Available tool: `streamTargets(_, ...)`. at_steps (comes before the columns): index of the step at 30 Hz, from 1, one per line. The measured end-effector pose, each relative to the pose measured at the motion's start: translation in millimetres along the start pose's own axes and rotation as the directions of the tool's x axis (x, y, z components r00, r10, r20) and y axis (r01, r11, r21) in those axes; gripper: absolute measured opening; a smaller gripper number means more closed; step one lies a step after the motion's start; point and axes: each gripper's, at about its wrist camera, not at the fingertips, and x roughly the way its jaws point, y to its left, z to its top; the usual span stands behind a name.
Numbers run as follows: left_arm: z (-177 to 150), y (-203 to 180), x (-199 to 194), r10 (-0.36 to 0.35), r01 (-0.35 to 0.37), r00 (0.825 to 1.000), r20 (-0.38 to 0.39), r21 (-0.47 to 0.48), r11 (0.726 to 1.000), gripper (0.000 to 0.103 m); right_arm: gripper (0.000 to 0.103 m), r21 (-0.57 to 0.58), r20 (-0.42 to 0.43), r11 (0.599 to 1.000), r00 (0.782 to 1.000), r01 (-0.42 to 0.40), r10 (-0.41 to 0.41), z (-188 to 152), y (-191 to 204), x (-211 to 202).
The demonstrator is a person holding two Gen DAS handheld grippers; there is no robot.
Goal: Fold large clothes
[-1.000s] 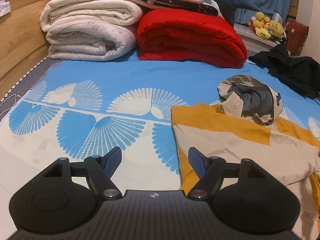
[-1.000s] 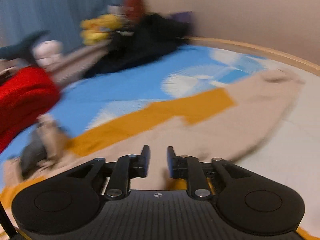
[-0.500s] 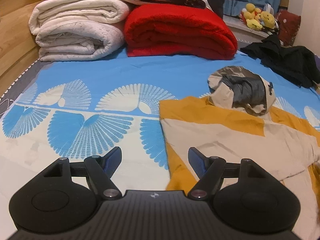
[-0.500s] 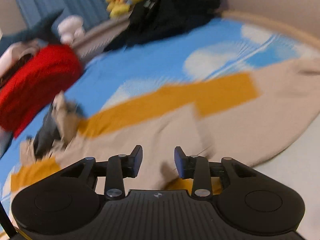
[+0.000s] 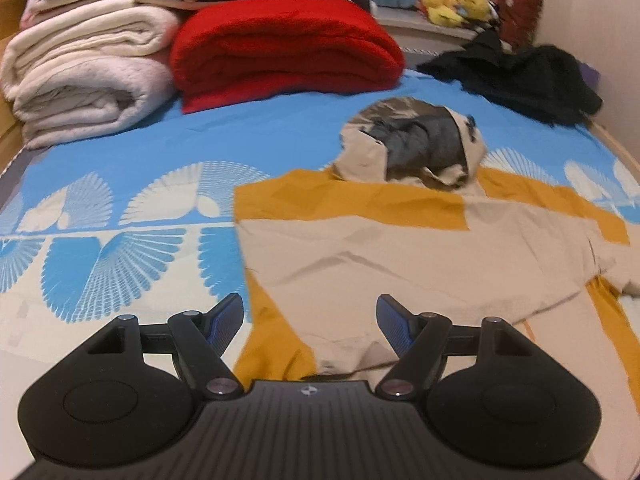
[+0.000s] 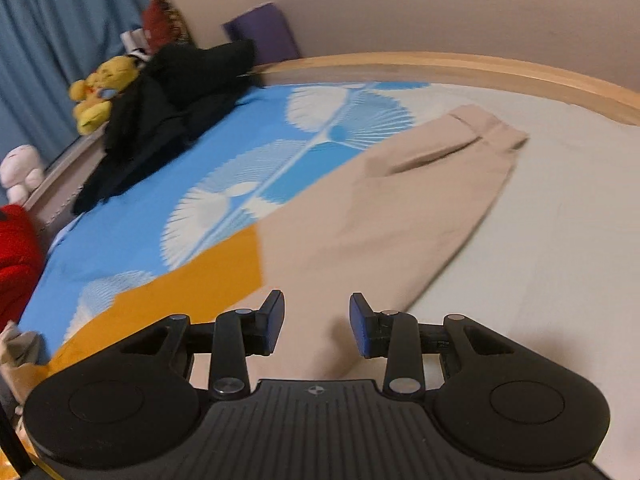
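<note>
A beige and mustard-yellow hooded jacket lies spread on the bed, its hood with grey lining toward the far side. My left gripper is open and empty, low over the jacket's near left part. In the right wrist view one beige sleeve stretches out toward the wooden bed edge, with a yellow band to the left. My right gripper is open and empty, just above the sleeve's near end.
Folded white quilts and a red blanket are stacked at the bed's far end. A black garment lies at the far right, also in the right wrist view. Plush toys sit by the curtain. A wooden bed rail borders the mattress.
My left gripper has shifted right, over the jacket. My right gripper's jaws have opened wider and it has swung toward the outstretched sleeve.
</note>
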Motion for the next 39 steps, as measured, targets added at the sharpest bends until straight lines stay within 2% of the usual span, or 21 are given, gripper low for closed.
streamTargets(16,-8,-33,28,0.010,-0.007,0.999,-0.043,0.078,0.997,0.078,0.038,0.024,-0.025,0.999,0.999,0.048,-0.047,25,-41,36)
streamTargets(19,-11,-34,31,0.016,-0.011,0.999,-0.048,0.091,0.996,0.078,0.039,0.070,-0.048,0.996,0.998,0.052,-0.049,27,-53,47)
streamTargets(23,-12,-33,31,0.022,-0.017,0.999,-0.048,0.097,0.995,0.078,0.040,0.192,-0.083,0.980,0.996,0.052,-0.037,27,-76,63)
streamTargets(27,-13,-31,30,0.025,-0.020,0.999,-0.046,0.103,0.994,0.078,0.040,0.245,-0.052,0.969,0.999,0.028,-0.015,33,-84,69)
streamTargets(29,-14,-29,30,0.027,-0.022,0.999,-0.045,0.104,0.994,0.078,0.036,0.267,-0.032,0.963,0.999,0.030,-0.022,35,-86,72)
streamTargets(30,-13,-27,29,0.028,-0.023,0.999,-0.044,0.103,0.994,0.078,0.029,0.275,-0.025,0.961,0.999,0.037,-0.031,36,-87,73)
streamTargets(31,-13,-26,28,0.028,-0.024,0.999,-0.043,0.102,0.995,0.078,0.013,0.279,-0.017,0.959,0.999,0.050,-0.047,36,-87,74)
streamTargets(33,-13,-22,27,0.029,-0.025,0.999,-0.040,0.097,0.995,0.078,0.004,0.282,0.013,0.958,0.998,0.057,-0.064,38,-84,71)
streamTargets(36,-10,-15,23,0.030,-0.027,0.999,-0.032,0.082,0.996,0.078,0.002,0.195,0.117,0.978,0.989,0.068,-0.092,47,-52,51)
streamTargets(37,-9,-12,21,0.031,-0.028,0.999,-0.029,0.076,0.997,0.078,0.002,0.136,0.172,0.989,0.982,0.059,-0.083,51,-32,39)
streamTargets(39,-7,-5,17,0.035,-0.033,0.999,-0.022,0.059,0.998,0.078,0.001,-0.008,0.278,1.000,0.961,0.012,-0.009,54,20,9)
